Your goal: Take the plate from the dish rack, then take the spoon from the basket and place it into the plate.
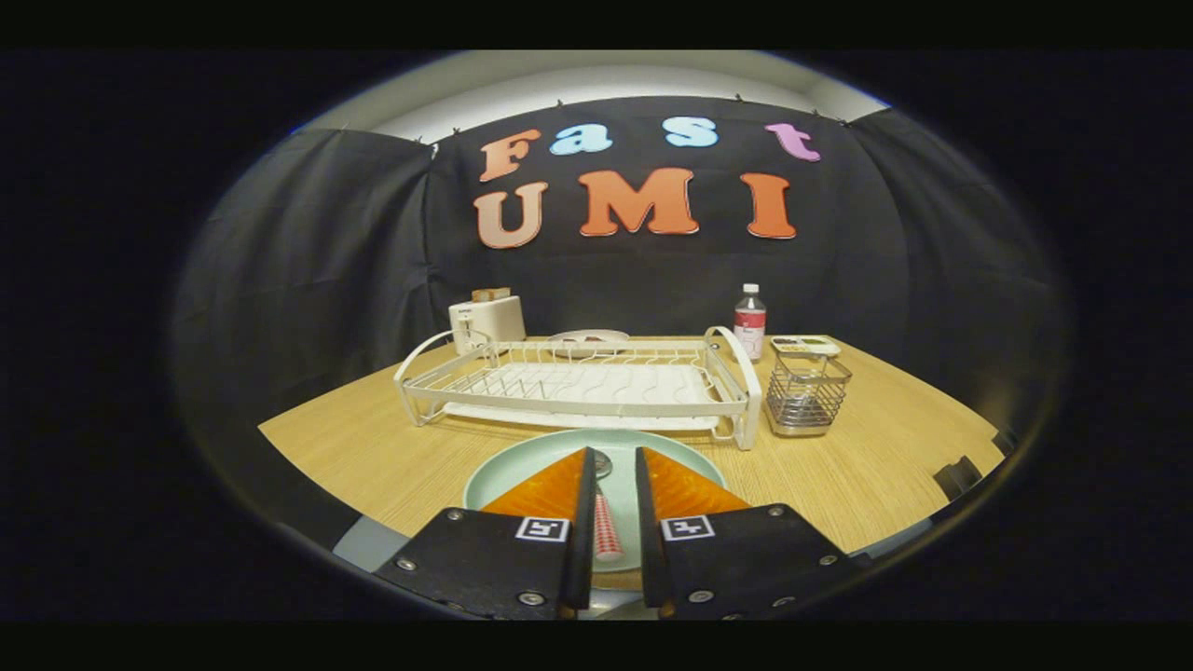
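The jaws (615, 485) stand a little apart, with a narrow gap between them, and in that gap lies the spoon (606, 522): its bowl shows near the tips and its red-and-white patterned handle runs back toward the gripper body. Whether the fingers press on the handle or just flank it I cannot tell; the spoon looks to be lying on the plate (522, 466), the pale green one on the desk (373, 447) directly under the jaws.

Judged from this, the plate is out of the rack and the spoon is in it, so the task seems nearly or fully done.

The risk from here is in the withdrawal. If the fingers are touching the handle, pulling back or lifting could drag the spoon off the plate, or tip the plate by its near rim. Opening wider before retreating would avoid that.

At 12 o'clock beyond the plate sits the white dish rack (578, 382), its near rail close to the plate's far rim; a forward push would knock plate against rack. At about 1 o'clock, just beside the rack's end, stands the wire basket (806, 391). Farther back are a toaster (486, 321) at 11 o'clock, a bottle (749, 321) at 1 o'clock, and a small flat device (806, 346) behind the basket. Nothing blocks a straight retreat.
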Motion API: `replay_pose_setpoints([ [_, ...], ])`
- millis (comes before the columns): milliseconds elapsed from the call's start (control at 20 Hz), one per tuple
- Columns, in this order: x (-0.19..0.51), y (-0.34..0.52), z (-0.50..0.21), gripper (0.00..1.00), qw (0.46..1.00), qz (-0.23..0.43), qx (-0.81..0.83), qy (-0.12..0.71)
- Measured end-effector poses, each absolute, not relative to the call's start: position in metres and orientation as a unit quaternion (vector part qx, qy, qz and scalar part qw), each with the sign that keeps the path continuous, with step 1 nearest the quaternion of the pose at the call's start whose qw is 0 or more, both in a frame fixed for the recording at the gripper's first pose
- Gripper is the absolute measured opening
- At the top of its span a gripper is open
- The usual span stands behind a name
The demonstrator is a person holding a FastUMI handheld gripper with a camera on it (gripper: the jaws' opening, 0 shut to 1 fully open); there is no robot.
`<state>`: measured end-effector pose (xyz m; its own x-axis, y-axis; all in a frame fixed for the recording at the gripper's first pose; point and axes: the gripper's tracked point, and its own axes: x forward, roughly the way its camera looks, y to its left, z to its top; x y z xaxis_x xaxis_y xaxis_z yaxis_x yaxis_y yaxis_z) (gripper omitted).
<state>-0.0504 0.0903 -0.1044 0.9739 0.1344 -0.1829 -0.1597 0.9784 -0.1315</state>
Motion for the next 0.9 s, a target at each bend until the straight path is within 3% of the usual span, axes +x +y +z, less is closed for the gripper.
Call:
replay_pose_setpoints([
  [100, -0.047, 0.084, -0.098, 0.34, 0.992, 0.067, -0.076, 0.081],
  [150, -0.044, 0.082, -0.095, 0.48, 0.992, 0.064, -0.079, 0.080],
  [400, -0.035, 0.061, -0.084, 0.82, 0.993, 0.042, -0.085, 0.073],
  [450, -0.033, 0.055, -0.079, 0.93, 0.993, 0.035, -0.084, 0.069],
  [550, -0.030, 0.042, -0.070, 0.98, 0.994, 0.021, -0.081, 0.064],
  [900, -0.024, -0.016, -0.026, 0.98, 0.995, -0.037, -0.082, 0.034],
])
